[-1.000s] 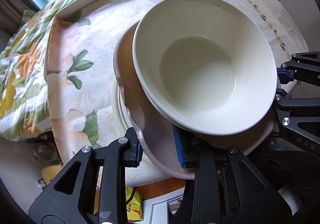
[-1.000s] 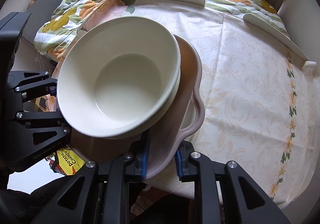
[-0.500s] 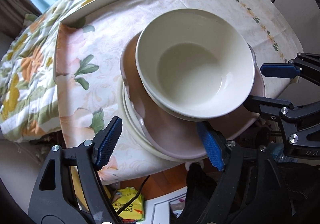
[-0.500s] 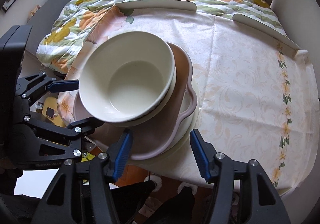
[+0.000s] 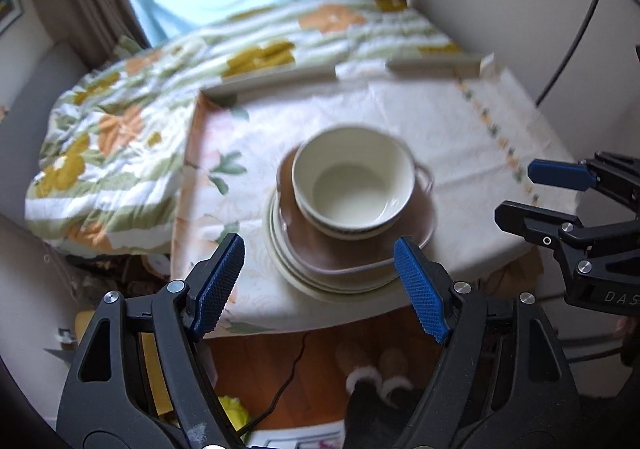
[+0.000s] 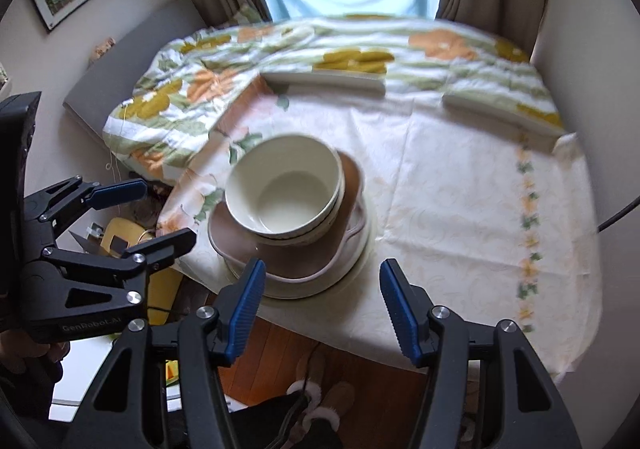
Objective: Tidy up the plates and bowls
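Note:
A cream bowl [image 5: 352, 185] [image 6: 284, 189] nests in a second bowl with a dark stripe. Both rest on a pinkish-brown plate [image 5: 332, 253] [image 6: 296, 261], which lies on cream plates [image 5: 296, 273] [image 6: 362, 249]. The stack stands near the table's front edge. My left gripper [image 5: 318, 247] hangs open above and in front of the stack, nothing between its blue pads. My right gripper [image 6: 323, 267] is open too, equally clear of the plates. Each shows in the other's view: the right gripper [image 5: 520, 193] at the right, the left gripper [image 6: 166, 211] at the left.
The round table [image 6: 460, 177] wears a pale floral cloth, with two cream bars [image 6: 324, 81] along its far side. A flowered quilt [image 5: 120, 137] lies behind and to the left. Below the front edge are a wooden floor, a person's slippers [image 6: 320, 393], a cable and yellow clutter [image 5: 232, 409].
Both grippers were shut on the pinkish plate's near rim; they opened, let go, then rose and drew back. The stack now looks small and stays on the table.

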A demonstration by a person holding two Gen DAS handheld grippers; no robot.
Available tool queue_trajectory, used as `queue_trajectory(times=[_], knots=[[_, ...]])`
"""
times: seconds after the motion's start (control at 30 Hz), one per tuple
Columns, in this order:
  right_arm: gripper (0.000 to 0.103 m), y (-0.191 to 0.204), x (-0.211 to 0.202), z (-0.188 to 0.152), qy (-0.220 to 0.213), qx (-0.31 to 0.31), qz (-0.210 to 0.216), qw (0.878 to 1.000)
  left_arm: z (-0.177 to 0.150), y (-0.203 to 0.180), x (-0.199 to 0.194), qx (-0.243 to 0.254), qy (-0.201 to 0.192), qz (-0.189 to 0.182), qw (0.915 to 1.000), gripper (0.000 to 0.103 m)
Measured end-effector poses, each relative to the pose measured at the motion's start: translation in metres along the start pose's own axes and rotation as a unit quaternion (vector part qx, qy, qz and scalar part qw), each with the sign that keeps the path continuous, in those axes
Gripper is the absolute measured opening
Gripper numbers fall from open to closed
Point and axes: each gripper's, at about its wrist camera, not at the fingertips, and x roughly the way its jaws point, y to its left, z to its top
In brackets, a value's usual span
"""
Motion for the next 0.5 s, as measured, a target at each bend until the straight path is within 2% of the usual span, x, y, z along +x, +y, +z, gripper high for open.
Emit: queue_trajectory(times=[0.03,0.07,0.1,0.13,0.17,0.2,0.3,0.5], knots=[[0.060,0.000,-0.015,-0.002,-0.017,-0.001,-0.009,1.000,0.000,-0.003,-0.016,-0.008,-0.021,0.004,0.9997,0.076],[0.078,-0.001,-0.034,-0.004,-0.039,0.001,-0.018,0.999,0.000,-0.007,-0.033,-0.016,-0.044,0.007,0.9989,0.076],[0.088,-0.003,-0.048,-0.005,-0.058,0.005,-0.026,0.998,0.000,-0.009,-0.050,-0.024,-0.067,0.010,0.9974,0.077],[0.099,-0.004,-0.065,-0.008,-0.080,0.013,-0.037,0.996,-0.001,-0.012,-0.065,-0.031,-0.090,0.013,0.9954,0.085],[0.101,-0.005,-0.079,-0.011,-0.096,0.021,-0.048,0.994,-0.002,-0.013,-0.081,-0.037,-0.114,0.015,0.9927,0.091],[0.101,-0.007,-0.091,-0.013,-0.111,0.029,-0.056,0.992,-0.004,-0.015,-0.098,-0.042,-0.140,0.019,0.9891,0.103],[0.101,-0.008,-0.126,-0.022,-0.164,0.054,-0.091,0.981,-0.011,-0.018,-0.137,-0.050,-0.204,0.031,0.9772,0.103],[0.101,0.000,-0.164,-0.033,-0.213,0.072,-0.124,0.966,-0.026,-0.019,-0.174,-0.057,-0.248,0.051,0.9657,0.103]])
